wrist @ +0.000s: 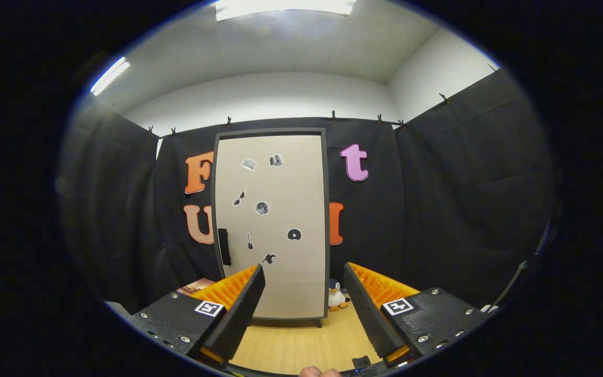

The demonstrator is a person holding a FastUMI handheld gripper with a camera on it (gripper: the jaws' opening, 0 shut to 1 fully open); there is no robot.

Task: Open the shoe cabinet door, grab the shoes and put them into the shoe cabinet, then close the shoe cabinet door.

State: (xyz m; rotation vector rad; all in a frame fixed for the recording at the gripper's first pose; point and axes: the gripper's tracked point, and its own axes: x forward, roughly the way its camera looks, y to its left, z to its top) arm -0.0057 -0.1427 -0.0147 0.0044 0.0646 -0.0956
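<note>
Facing the closed shoe cabinet door at frame centre, my gripper fingers spread wide, empty, well short of its handle.

Rides on the tongs, looking level along them.
Faces the shoe cabinet door head-on, well back, low above the floor.
</note>
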